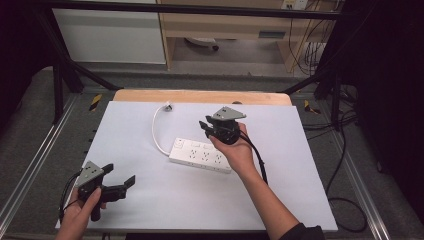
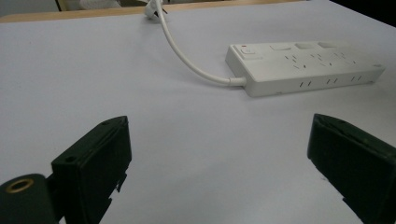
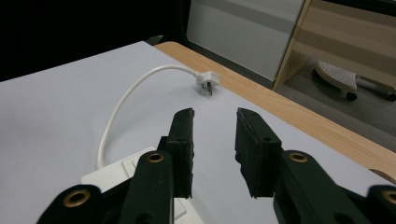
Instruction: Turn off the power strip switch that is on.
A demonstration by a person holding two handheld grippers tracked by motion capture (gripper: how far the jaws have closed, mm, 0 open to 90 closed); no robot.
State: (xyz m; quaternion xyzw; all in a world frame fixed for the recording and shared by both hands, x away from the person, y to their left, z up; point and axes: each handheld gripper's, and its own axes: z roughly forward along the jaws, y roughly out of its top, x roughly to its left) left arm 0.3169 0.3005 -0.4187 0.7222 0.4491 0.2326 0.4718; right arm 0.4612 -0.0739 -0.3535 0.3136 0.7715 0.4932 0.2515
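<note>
A white power strip lies flat near the middle of the white table sheet. Its white cable curves away to a plug lying near the table's far wooden edge. My right gripper hovers just above the strip's far side and points toward the plug. Its jaws stand a narrow gap apart with nothing between them. My left gripper rests low at the near left, wide open and facing the strip from a distance.
A wooden strip borders the far side of the sheet. Black frame bars and loose cables run along the right of the table. A wooden desk and a white cabinet stand beyond it.
</note>
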